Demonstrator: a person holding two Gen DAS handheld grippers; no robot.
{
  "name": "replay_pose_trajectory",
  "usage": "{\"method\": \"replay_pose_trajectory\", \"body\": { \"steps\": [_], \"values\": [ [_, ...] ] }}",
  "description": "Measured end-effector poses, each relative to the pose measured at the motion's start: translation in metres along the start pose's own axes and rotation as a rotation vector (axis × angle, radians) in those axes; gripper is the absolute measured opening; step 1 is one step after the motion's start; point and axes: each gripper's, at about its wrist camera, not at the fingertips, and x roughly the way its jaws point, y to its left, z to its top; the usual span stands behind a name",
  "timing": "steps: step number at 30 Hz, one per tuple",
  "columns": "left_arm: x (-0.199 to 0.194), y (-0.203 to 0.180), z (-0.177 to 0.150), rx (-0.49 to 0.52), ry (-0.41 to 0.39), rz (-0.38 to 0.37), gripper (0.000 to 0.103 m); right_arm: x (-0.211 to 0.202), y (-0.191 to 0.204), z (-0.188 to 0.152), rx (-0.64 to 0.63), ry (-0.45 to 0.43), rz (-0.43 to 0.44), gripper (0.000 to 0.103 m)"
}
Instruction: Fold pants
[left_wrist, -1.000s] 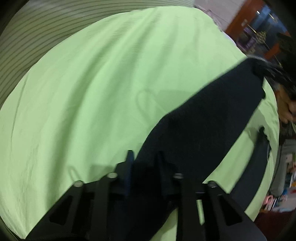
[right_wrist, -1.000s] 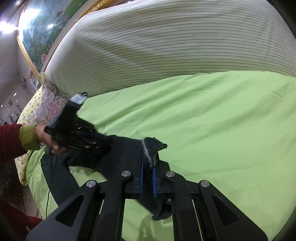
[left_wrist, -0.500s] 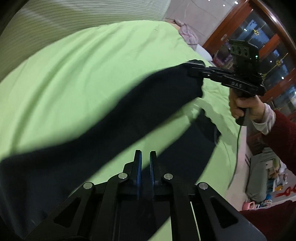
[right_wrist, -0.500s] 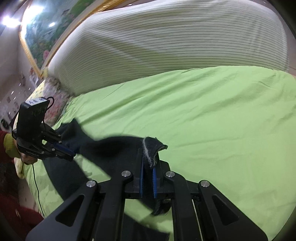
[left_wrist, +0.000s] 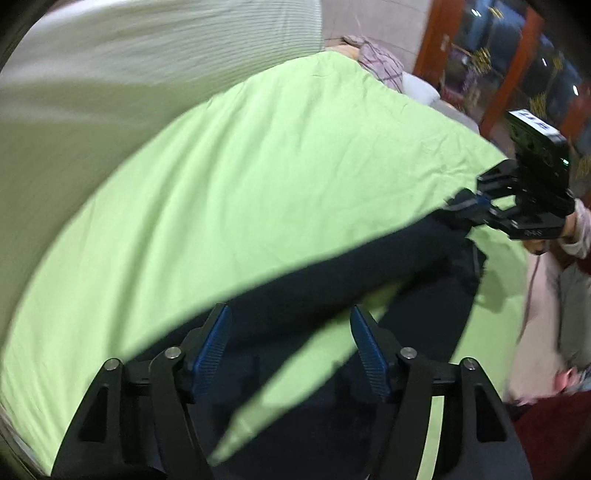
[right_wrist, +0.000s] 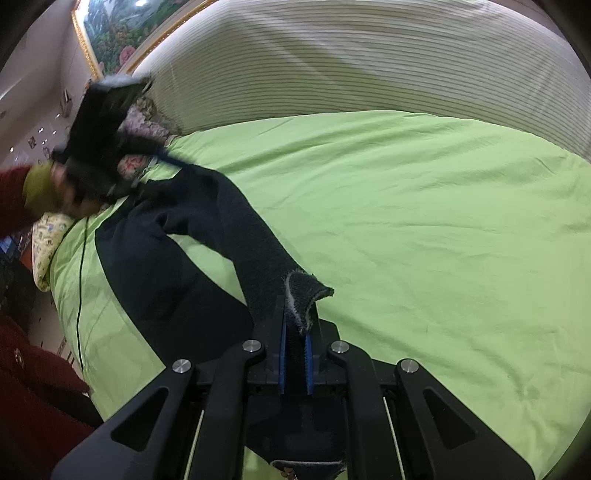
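Dark navy pants (left_wrist: 351, 280) lie on a light green bed sheet (left_wrist: 258, 177). In the left wrist view my left gripper (left_wrist: 290, 334) is open, its blue pads spread above the waist end, and holds nothing. In the right wrist view my right gripper (right_wrist: 295, 332) is shut on the cuff of one pant leg (right_wrist: 303, 295), which stretches back to the left across the sheet (right_wrist: 424, 221). The other leg (right_wrist: 155, 273) lies flat beside it. The right gripper also shows in the left wrist view (left_wrist: 472, 206), and the blurred left gripper (right_wrist: 155, 170) in the right wrist view.
A striped white duvet (right_wrist: 351, 62) is bunched along the far side of the bed. Floral pillows (right_wrist: 140, 122) lie at the left end. A framed painting (right_wrist: 122, 29) hangs on the wall. A wooden door frame (left_wrist: 506, 74) stands beyond the bed's right end.
My left gripper has opened and let go of the pants, and has pulled back from them. My right gripper still holds the cuff and has drawn the leg out straighter.
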Motion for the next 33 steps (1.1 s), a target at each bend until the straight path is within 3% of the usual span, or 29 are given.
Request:
{"method": "replay_pose_trajectory", "body": {
  "steps": [1, 4, 9, 10, 11, 13, 17, 21, 24, 33],
  "values": [
    [0.005, 0.004, 0.007, 0.03, 0.02, -0.011, 0.078, 0.0, 0.0, -0.001, -0.006, 0.002, 0.003, 0.008],
    [0.03, 0.016, 0.024, 0.132, 0.106, 0.004, 0.078, 0.003, 0.001, 0.0, -0.019, 0.007, 0.005, 0.008],
    [0.08, 0.034, 0.032, 0.177, 0.311, -0.139, 0.067, 0.004, -0.001, 0.002, -0.016, -0.002, 0.008, 0.008],
    [0.085, 0.036, 0.029, 0.177, 0.358, -0.2, 0.06, 0.003, -0.001, 0.002, -0.018, -0.003, 0.009, 0.008],
    [0.089, 0.034, 0.026, 0.189, 0.388, -0.233, 0.044, 0.003, -0.001, 0.002, -0.023, -0.003, 0.007, 0.008],
    [0.091, 0.03, 0.018, 0.22, 0.418, -0.268, 0.024, 0.002, -0.001, 0.002, -0.031, -0.006, -0.002, 0.008],
    [0.069, 0.029, 0.009, 0.212, 0.367, -0.275, 0.012, 0.0, -0.002, 0.006, -0.04, -0.02, -0.067, 0.008],
    [0.031, 0.026, 0.005, 0.121, 0.249, -0.302, 0.01, -0.004, -0.01, 0.014, -0.022, -0.059, -0.137, 0.008],
    [0.016, 0.01, -0.016, 0.069, 0.193, -0.326, 0.008, -0.011, -0.009, 0.013, -0.024, -0.078, -0.167, 0.008],
    [0.014, -0.049, -0.076, -0.062, 0.142, -0.386, 0.007, -0.013, 0.022, -0.041, -0.107, 0.039, -0.198, 0.008]
  ]
}}
